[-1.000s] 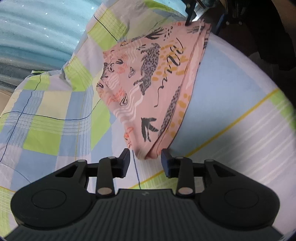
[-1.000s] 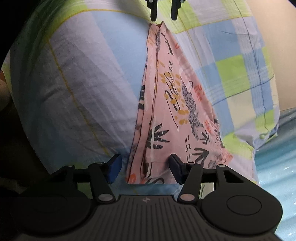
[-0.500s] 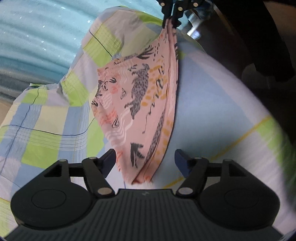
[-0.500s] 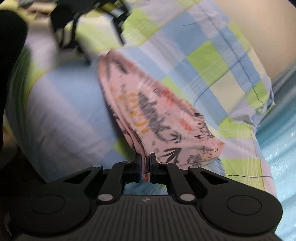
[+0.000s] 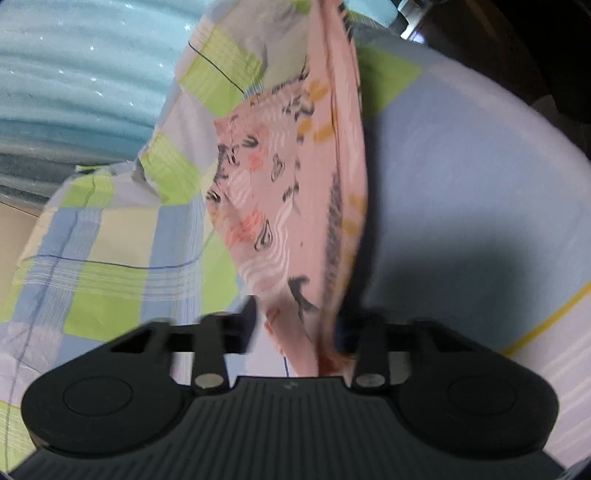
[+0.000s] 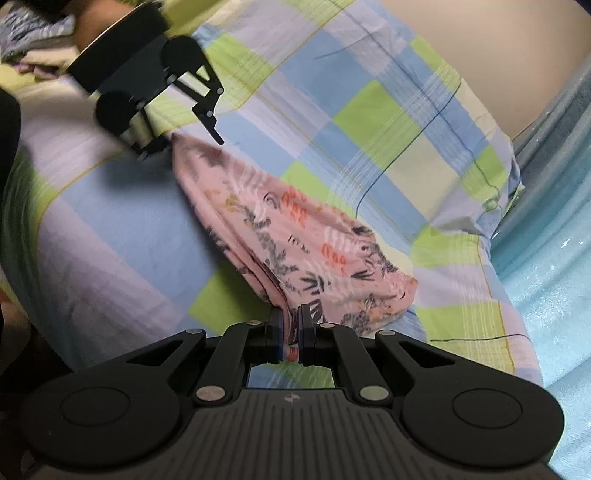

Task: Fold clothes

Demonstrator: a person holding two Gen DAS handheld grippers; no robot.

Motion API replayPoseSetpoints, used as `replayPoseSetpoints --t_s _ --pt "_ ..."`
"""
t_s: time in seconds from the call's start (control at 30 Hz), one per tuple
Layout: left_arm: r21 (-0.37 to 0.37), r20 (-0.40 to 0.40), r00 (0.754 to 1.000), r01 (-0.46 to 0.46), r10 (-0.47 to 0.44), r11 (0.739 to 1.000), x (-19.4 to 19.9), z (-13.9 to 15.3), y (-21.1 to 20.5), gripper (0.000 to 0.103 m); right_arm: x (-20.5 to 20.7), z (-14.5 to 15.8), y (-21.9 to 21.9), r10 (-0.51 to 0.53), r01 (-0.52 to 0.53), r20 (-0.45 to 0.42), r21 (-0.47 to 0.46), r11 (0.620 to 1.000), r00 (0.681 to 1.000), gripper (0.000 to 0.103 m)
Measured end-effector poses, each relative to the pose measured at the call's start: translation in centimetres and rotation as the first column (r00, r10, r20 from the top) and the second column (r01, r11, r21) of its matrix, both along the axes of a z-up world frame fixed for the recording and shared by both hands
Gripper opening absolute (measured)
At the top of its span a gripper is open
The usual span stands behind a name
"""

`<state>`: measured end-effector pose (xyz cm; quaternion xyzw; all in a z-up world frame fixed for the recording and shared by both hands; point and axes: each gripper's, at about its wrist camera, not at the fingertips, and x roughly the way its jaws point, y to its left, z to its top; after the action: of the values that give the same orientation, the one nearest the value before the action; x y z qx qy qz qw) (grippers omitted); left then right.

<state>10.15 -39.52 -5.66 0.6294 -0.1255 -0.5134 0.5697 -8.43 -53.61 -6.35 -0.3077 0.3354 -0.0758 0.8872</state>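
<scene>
A big checked sheet [image 6: 369,122] in green, blue and pale lilac covers the whole surface, with a wrinkled turquoise cover [image 5: 74,74] beyond its far edge. On the sheet lies the pink printed garment [image 6: 295,236], folded into a long narrow shape, black leaf and animal marks with orange dabs all over it. It stretches between the two tools, and one long edge is lifted off the sheet and throws a dark shadow alongside.

The right gripper [image 6: 291,338] is pinched tight on one end of the garment, cloth bunched between its blue-padded fingers [image 6: 275,338]. The left gripper [image 5: 295,325] sits at the opposite end, fingers spread wide with the garment's corner lying loose between them; its picture is blurred. In the right wrist view that left gripper [image 6: 184,140] hangs just over the far tip, jaws apart, a hand [image 6: 99,14] behind it.
</scene>
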Motion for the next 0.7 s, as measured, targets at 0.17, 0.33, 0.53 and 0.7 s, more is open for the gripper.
replayPoseSetpoints --t_s 0.17,0.33,0.53,0.7 --pt "0.028 0.072 0.996 0.050 -0.052 0.998 0.0 0.7 0.8 0.003 0.2 -1.4 0.5 0.019 -0.020 -0.050 -0.015 1.000 0.999 0.004" --pt "0.097 0.065 0.995 0.069 -0.076 0.993 -0.6 2.5 4.4 0.002 -0.6 -1.2 2.5 0.100 -0.100 -0.089 0.011 0.995 0.991 0.004" --pt "0.248 -0.062 0.997 0.058 -0.043 0.967 -2.6 5.5 9.9 0.003 -3.3 -0.2 6.3 0.250 -0.224 -0.153 0.169 0.960 0.956 0.004" --pt "0.262 -0.120 0.993 0.048 -0.017 0.964 -2.7 8.5 9.0 0.003 -4.6 1.6 6.3 0.268 -0.231 -0.149 0.225 0.947 0.952 0.004"
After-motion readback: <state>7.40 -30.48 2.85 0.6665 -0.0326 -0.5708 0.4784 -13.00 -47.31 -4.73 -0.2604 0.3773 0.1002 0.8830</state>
